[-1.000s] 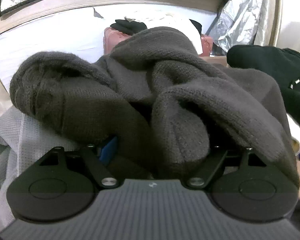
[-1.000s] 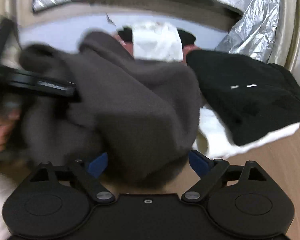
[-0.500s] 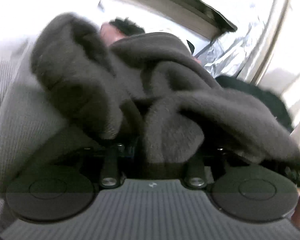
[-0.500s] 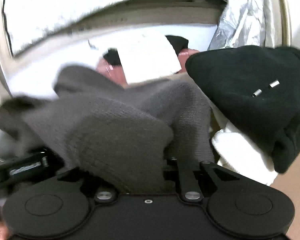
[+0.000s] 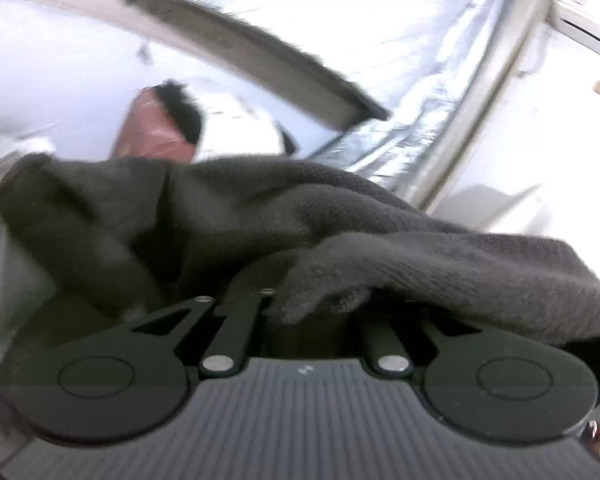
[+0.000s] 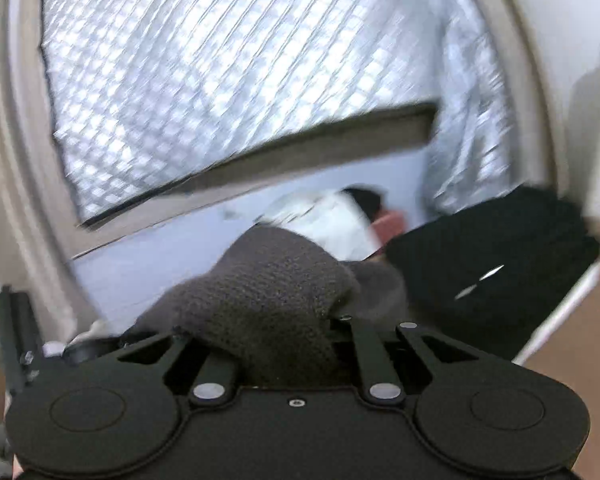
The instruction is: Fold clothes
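Both grippers are closed on the dark grey knit sweater (image 5: 284,216): the left gripper (image 5: 312,304) pinches a fold near its edge, and the right gripper (image 6: 284,344) has a bunched handful. The step looks like lifting the sweater off the grey cloth (image 5: 4,264) beneath it. Next, it likely needs spreading flat, clear of the black garment (image 6: 496,264) lying to the sweater's right. No brand, label or writing is legible.

- Dark grey knit sweater (image 5: 308,216): thick, bunched in heavy folds, stretched across the left wrist view, one fold drooping at the near edge.
- In the right wrist view, a rounded hump of the same knit (image 6: 272,292).
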A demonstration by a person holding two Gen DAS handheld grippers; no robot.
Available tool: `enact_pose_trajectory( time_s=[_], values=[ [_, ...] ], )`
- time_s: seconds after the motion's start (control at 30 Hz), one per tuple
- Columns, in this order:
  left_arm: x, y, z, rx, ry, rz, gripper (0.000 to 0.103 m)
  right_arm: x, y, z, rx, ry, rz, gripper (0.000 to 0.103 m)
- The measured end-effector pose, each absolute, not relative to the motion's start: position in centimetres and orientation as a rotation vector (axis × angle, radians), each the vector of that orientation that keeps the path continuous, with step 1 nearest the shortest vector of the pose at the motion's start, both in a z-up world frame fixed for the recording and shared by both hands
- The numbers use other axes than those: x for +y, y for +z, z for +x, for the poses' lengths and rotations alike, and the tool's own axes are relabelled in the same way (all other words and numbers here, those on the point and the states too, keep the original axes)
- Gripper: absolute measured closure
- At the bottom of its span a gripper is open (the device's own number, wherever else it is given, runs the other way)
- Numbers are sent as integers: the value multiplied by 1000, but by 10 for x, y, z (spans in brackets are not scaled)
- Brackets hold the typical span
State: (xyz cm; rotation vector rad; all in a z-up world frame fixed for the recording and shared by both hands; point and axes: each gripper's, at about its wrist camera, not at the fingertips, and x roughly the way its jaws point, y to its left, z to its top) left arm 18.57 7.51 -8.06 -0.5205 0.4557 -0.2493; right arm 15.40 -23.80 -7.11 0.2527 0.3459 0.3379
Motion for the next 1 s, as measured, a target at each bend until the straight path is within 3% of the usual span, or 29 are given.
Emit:
enact_pose_trajectory(
  time_s=[0.27, 0.57, 0.73, 0.83, 0.87, 0.9, 0.97, 1.0],
  values=[
    [-27, -28, 140, 393, -522, -297, 99, -329, -29, 55, 264, 172, 273, 90],
    [-138, 59, 72, 116, -633, -60, 99, -393, 19, -73, 146, -58, 101, 91],
    [-207, 129, 56, -24, -778, -62, 98, -446, 45, -92, 188, -184, 114, 91],
    [-272, 132, 76, -27, -822, 46, 92, -482, 25, -78, 274, -297, 107, 91],
    [-297, 119, 87, 10, -812, 95, 80, -494, 12, -69, 315, -350, 89, 82],
    [-317, 101, 106, 74, -805, 156, 55, -506, 0, -59, 356, -402, 71, 55],
    [-341, 50, 126, 308, -762, 308, 39, -529, -24, -40, 438, -506, 34, 25],
    [-354, 25, 136, 424, -736, 384, 39, -541, -36, -31, 479, -558, 16, 23]
  ],
)
